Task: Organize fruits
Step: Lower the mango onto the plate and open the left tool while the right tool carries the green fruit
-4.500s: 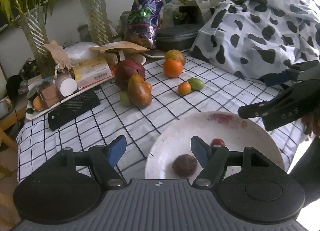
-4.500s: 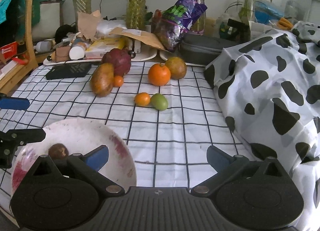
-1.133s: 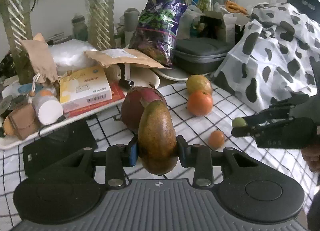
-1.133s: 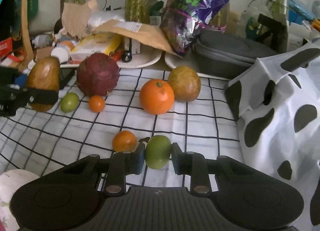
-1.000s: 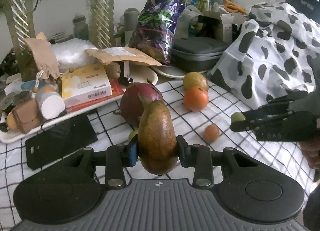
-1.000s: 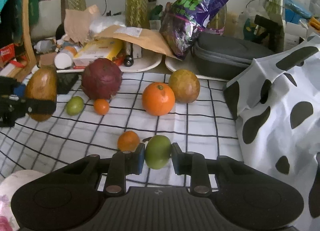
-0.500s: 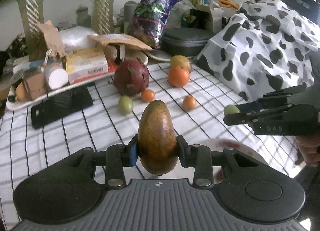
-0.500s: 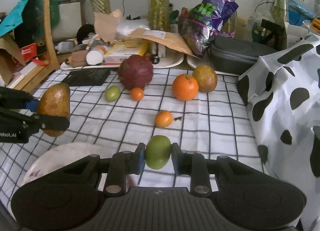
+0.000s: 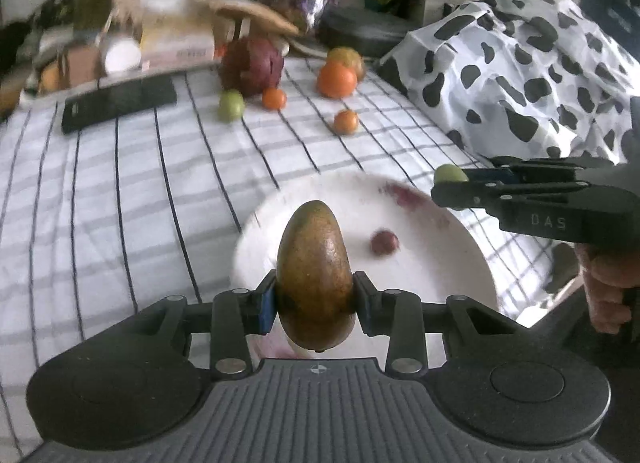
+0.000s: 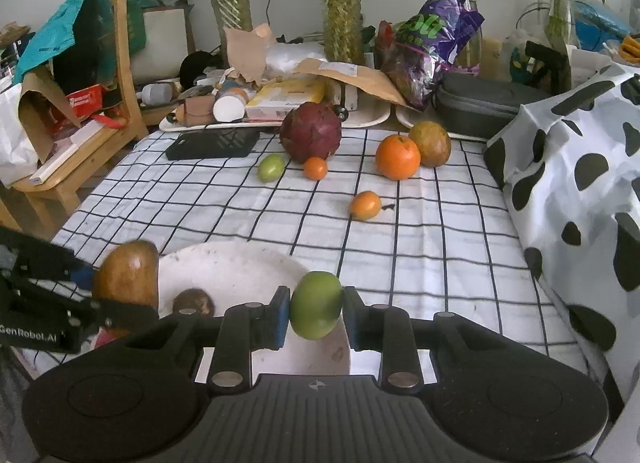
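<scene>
1. At lower left of the right wrist view, my left gripper (image 10: 120, 299) is clamped on the brown mango (image 10: 127, 274), at the white plate's (image 10: 240, 263) left rim.
2. A small dark fruit (image 10: 193, 301) lies on that plate.
3. At lower centre, my right gripper (image 10: 316, 317) is clamped on a green fruit (image 10: 316, 304), over the plate's right edge.
4. Across the upper middle, other fruits sit on the checked cloth (image 10: 420, 247).

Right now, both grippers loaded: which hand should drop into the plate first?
Left, probably. The left gripper holds the mango right over the plate. The right gripper holds the green fruit nearer the plate's edge.
</scene>
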Tool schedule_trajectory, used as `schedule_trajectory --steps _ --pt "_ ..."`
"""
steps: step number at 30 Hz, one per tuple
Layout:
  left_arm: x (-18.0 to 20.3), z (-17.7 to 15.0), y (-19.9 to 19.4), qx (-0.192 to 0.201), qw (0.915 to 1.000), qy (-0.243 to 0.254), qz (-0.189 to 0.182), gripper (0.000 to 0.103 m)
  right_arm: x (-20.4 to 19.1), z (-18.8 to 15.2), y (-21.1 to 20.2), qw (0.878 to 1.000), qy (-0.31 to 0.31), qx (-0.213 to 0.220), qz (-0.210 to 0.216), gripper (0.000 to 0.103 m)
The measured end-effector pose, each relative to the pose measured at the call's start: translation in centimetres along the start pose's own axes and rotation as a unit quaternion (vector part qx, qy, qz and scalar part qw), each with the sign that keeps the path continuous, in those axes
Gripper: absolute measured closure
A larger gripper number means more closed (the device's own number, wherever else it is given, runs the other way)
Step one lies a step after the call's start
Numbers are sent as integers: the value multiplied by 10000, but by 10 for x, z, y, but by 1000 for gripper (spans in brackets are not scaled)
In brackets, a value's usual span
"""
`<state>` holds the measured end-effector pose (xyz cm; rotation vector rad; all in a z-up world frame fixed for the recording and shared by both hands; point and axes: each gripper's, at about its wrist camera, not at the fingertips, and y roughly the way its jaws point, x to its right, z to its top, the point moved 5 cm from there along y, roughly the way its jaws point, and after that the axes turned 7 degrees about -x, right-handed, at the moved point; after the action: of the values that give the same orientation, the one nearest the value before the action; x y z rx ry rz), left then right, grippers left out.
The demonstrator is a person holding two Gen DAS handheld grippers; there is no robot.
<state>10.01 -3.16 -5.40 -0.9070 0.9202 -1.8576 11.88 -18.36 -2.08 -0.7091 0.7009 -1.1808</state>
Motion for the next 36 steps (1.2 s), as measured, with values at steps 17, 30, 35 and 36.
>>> schedule_trajectory --steps 17,30,35,36 --pt "-8 -26 15 -532 9856 -1396 -787 58 -20 -28 -16 9998 -146 -84 67 74" --pt "-1 -29 -10 -252 9907 -1163 -658 34 -24 -33 -19 9998 -140 -109 63 74" --pt "0 -33 -26 -7 9939 -1047 -339 34 -29 -42 -20 9996 -167 -203 76 74" --pt "-1 -34 -29 41 9946 -1009 -238 34 -30 -43 -19 9995 -184 -252 73 74"
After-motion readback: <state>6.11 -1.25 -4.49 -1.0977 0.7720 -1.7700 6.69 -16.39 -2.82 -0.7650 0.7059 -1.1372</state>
